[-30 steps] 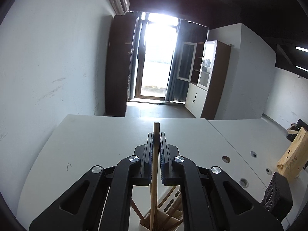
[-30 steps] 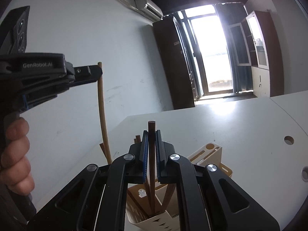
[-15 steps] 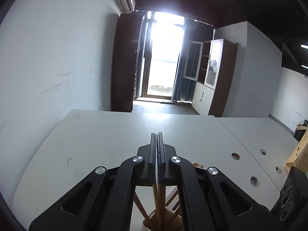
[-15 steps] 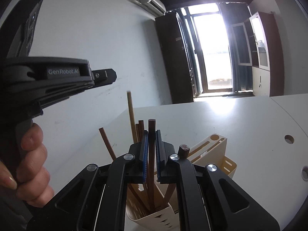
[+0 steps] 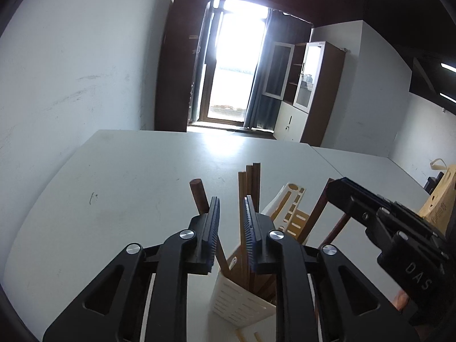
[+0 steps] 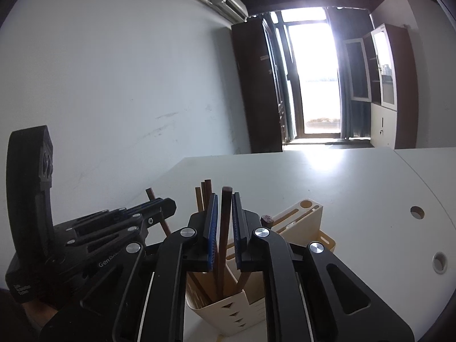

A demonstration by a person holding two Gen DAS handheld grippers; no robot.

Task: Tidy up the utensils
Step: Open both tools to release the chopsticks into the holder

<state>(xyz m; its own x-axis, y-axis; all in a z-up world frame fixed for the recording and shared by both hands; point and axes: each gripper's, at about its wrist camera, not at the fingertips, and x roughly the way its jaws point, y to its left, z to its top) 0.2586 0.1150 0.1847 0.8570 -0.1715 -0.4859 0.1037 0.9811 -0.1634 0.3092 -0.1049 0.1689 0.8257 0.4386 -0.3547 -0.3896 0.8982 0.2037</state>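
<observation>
Cream utensil holder [image 6: 228, 305] near the counter's [image 5: 136, 176] front edge, wooden utensil handles [image 5: 252, 182] standing in it. Left gripper [image 5: 230, 211] above the holder, jaws opening, nothing pinched. Right gripper [image 6: 223, 213] beside it, jaws opening around an upright dark handle [image 6: 225, 222], pads apart from it. Broad bare counter extends to the far edge; a wall borders the left side, a paper bag [image 5: 439, 205] lies at right.

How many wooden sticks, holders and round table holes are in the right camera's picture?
wooden sticks: 6
cream holder: 1
table holes: 2
Total: 9
</observation>
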